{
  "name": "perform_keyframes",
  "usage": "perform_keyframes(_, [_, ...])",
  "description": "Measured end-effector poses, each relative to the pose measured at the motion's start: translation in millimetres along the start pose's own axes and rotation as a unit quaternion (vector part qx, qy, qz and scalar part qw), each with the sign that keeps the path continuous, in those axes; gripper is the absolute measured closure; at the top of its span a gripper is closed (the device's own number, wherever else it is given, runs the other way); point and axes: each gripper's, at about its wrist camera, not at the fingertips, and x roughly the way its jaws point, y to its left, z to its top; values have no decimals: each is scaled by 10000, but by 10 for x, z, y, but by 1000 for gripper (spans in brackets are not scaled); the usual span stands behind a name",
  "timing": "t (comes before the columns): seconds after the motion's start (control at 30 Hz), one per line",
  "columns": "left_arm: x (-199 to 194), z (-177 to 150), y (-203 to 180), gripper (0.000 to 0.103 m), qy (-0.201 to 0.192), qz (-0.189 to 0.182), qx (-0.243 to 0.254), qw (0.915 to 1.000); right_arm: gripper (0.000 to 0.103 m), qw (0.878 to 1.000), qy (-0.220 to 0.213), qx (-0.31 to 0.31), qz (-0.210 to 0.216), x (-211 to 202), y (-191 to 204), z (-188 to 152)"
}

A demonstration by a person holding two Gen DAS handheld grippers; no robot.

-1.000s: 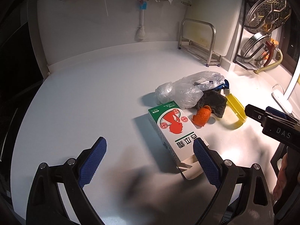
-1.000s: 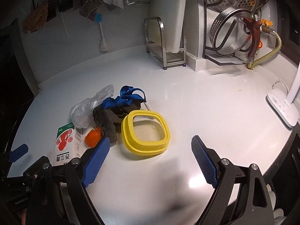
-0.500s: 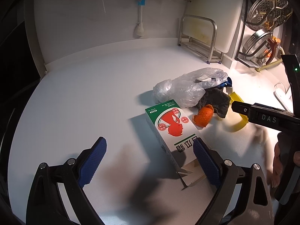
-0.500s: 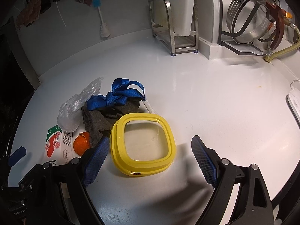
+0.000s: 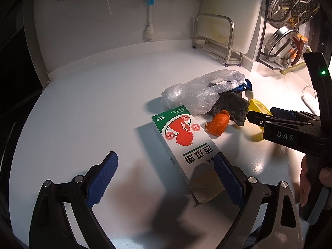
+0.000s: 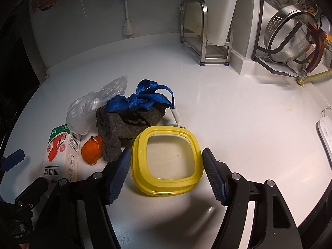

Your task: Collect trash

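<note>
A green-and-white carton (image 5: 182, 137) lies on the white counter (image 5: 93, 103). Its near end sits between the pads of my open left gripper (image 5: 165, 156), beside the right pad. Behind it are an orange peel (image 5: 217, 124), a clear plastic bag (image 5: 197, 91) and a dark grey cloth (image 5: 230, 105). In the right wrist view a blue strap (image 6: 141, 99) rests on the cloth (image 6: 124, 124). A yellow-rimmed lid (image 6: 166, 128) lies flat between the jaws of my right gripper (image 6: 167, 152). Those jaws are closing, with the pads just short of the rim on both sides.
A steel rack (image 6: 199, 31) holding a white board stands at the back. A wire rack with a colander (image 6: 290, 31) fills the back right. A white power strip (image 6: 325, 132) lies at the right edge. A brush (image 6: 126, 25) hangs on the wall. A person's hand (image 5: 305, 176) grips the right tool.
My right gripper has moved forward and down over the yellow lid, and its jaws have narrowed around it. The left gripper and the carton have stayed put.
</note>
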Motion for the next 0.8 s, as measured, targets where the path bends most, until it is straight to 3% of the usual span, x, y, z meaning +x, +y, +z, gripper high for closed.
perform_keyframes(0.37, [40, 27, -101, 11, 70, -76, -64, 9999, 36, 9983, -288, 333, -390, -275, -121, -227])
perform_keyframes(0.8, [264, 185, -241, 11, 229, 88, -349, 9991, 36, 9973, -472, 539, -185, -422, -212, -310])
